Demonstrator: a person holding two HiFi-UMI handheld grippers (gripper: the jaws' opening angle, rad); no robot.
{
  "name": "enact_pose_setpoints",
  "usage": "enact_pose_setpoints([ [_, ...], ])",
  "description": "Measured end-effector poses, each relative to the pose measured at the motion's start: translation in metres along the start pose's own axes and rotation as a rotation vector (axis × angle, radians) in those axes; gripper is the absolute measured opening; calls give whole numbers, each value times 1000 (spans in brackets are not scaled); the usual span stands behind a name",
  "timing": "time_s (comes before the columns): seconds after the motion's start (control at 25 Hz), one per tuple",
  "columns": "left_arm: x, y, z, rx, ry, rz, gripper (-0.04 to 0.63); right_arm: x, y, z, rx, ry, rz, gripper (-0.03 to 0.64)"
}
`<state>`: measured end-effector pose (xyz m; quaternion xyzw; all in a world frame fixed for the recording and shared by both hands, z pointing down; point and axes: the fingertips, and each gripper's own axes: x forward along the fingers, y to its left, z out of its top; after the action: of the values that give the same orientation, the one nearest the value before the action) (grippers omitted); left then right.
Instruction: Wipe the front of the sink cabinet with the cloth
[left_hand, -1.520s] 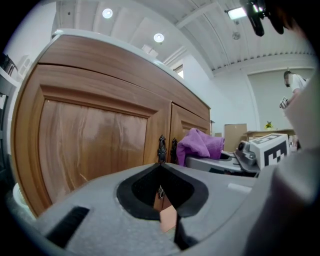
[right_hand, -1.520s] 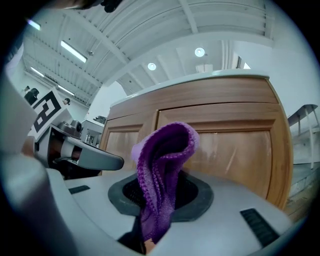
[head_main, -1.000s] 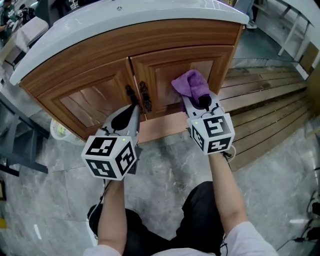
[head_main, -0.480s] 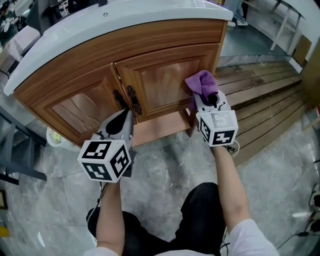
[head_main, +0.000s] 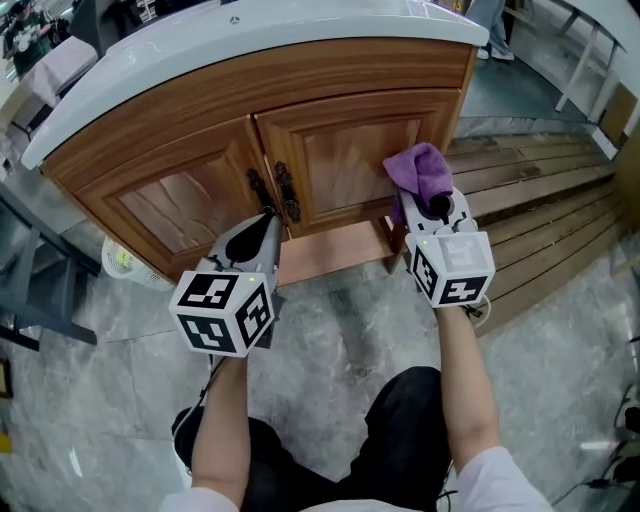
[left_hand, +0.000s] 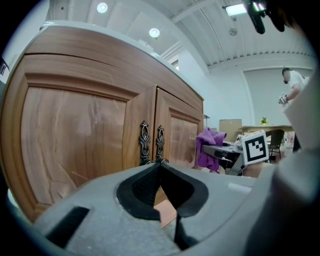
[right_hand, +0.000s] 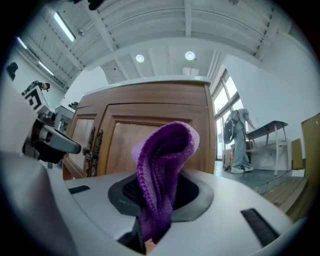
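The wooden sink cabinet (head_main: 200, 190) has two doors with dark ornate handles (head_main: 282, 190) under a white top. My right gripper (head_main: 428, 200) is shut on a purple cloth (head_main: 418, 170), which rests against the lower right corner of the right door (head_main: 345, 160). In the right gripper view the purple cloth (right_hand: 162, 175) stands bunched between the jaws before the door (right_hand: 135, 145). My left gripper (head_main: 258, 228) is shut and holds nothing, hanging low in front of the handles (left_hand: 151, 142). The cloth (left_hand: 207, 147) and right gripper show at the right in the left gripper view.
A grey marble floor (head_main: 330, 340) lies below the cabinet. Wooden planks (head_main: 530, 200) run along the right. A white basket (head_main: 125, 262) sits at the cabinet's lower left. The person's legs (head_main: 330, 450) are at the bottom. A metal frame (head_main: 40, 310) stands at the left.
The right gripper with the cloth has slid rightward and a little down across the right door, from its middle to its lower right corner. The left gripper has stayed about where it was.
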<state>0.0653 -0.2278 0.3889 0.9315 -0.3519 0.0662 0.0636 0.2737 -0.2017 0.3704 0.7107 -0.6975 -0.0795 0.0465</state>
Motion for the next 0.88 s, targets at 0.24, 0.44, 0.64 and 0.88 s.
enact_pose_setpoints([
  [0.24,-8,10,-2,-4,4,26,6,-4,67,28,-3,-54,146,86],
  [0.44,-18,21,-2,3,2,49,6,-4,115,48,8,-88,249,86],
  [0.64,-33,38,-6,-1,4,85,5,-1,171,54,20,-92,351,86],
  [0.88,-56,63,-11,-7,8,144,6,4,236,51,83,-90,454,86],
])
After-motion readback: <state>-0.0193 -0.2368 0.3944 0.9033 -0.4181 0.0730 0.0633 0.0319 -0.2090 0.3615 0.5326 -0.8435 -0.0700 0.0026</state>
